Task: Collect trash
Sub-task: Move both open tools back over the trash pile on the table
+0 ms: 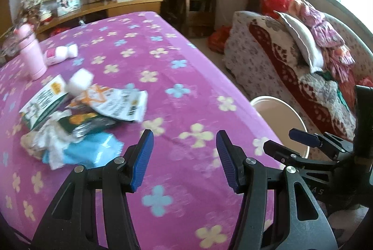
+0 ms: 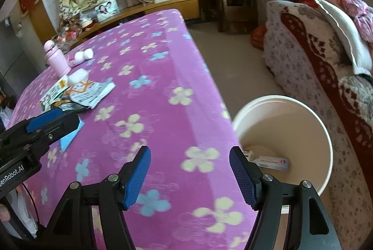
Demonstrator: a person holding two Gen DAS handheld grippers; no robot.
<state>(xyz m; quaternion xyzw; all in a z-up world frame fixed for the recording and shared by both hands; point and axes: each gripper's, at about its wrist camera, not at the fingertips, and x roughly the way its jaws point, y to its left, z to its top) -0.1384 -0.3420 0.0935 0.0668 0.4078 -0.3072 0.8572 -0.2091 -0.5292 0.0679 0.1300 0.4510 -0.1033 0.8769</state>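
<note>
- Room: cluttered living space; a counter [image 1: 186,77] under a purple flowered cloth fills the centre of both wrist views, with a sofa [image 2: 326,68] along the right edge.
- Trash pile [image 1: 77,117] sits at centre left of the left wrist view: printed wrappers, a white crumpled tissue, a blue pack. All lie loosely heaped and overlapping, probably gathered so they can be picked one by one.
- Pink bottle [image 1: 31,51] stands upright at upper left, a small white-and-pink bottle [image 1: 61,54] lying beside it. They sit apart from the heap; whether they count as trash I cannot tell.
- Bin [image 2: 283,140]: cream bucket on the floor, just beside the counter's right edge, lower right of the right wrist view. A small box already lies at its bottom. This placement likely keeps the drop short.
- Left hand-held gripper [image 1: 185,159]: released, jaws wide apart, empty, above the cloth, right of the pile.
- Right hand-held gripper [image 2: 190,174]: released, empty, straddling the counter edge beside the bin.
- Judgement: most of the trash is uncollected; next reach is likely toward the pile.
</note>
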